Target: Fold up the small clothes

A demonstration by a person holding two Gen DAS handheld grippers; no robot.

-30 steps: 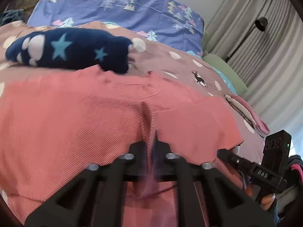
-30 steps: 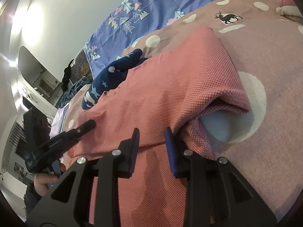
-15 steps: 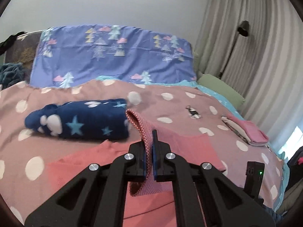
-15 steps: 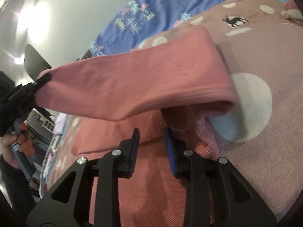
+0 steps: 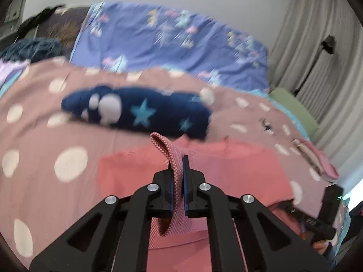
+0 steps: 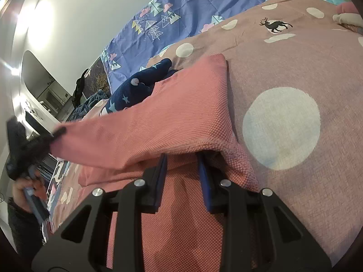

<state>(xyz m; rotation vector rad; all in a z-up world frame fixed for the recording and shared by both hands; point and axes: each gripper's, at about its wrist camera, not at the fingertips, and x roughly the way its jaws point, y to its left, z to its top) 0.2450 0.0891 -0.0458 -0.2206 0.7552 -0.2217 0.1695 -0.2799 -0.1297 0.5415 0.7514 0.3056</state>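
Pinching a fold of the coral garment (image 5: pixel 226 165), the left gripper (image 5: pixel 178 176) holds it raised over the bed (image 5: pixel 40 136), just before the navy star blanket (image 5: pixel 140 111). From the right wrist, the right gripper (image 6: pixel 182 174) stands with jaws parted, unloaded, tips under the lifted layer. Mid-fold, I judge; next, lay the edge down square.
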